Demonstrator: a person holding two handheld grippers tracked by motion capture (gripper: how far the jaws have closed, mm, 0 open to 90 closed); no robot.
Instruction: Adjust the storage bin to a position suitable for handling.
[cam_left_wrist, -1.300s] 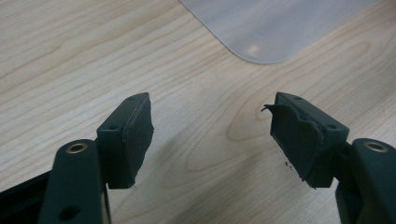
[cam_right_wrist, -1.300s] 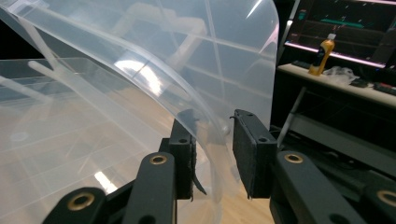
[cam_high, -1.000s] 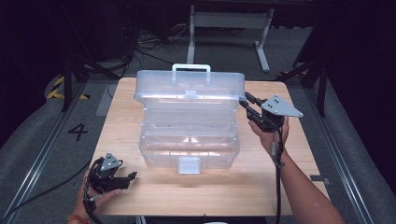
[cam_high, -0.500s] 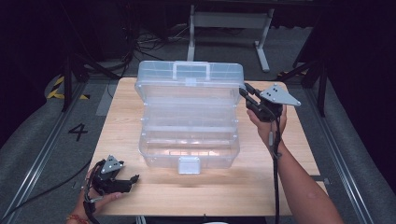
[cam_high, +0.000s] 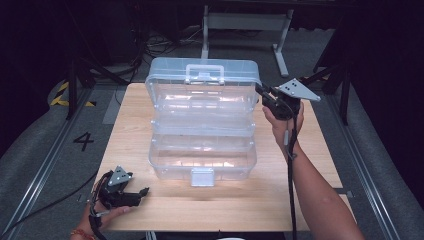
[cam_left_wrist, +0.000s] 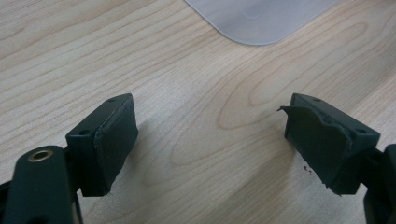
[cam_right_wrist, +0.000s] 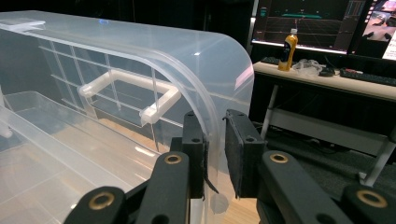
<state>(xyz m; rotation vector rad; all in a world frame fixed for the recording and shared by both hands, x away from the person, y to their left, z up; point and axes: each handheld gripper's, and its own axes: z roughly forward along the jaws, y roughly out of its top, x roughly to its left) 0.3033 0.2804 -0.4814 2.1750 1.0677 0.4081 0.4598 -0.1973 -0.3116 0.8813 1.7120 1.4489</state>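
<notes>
Clear plastic box (cam_high: 202, 125) sits mid table (cam_high: 320, 165) w/ lid (cam_high: 202, 82) raised at far side, right gripper (cam_high: 263, 93) pinching lid's right edge (cam_right_wrist: 212, 140) btwn its jaws, left gripper (cam_high: 142, 192) resting near-left on table, jaws wide apart, holding nothing.

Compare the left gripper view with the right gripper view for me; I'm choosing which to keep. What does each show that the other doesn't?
Left gripper view alone: the left gripper with its jaws wide apart over bare wooden table.

Right gripper view alone: the right gripper with its jaws either side of the raised lid rim, the lid's handle, and a desk with a bottle behind.

Both: part of the clear plastic box.
</notes>
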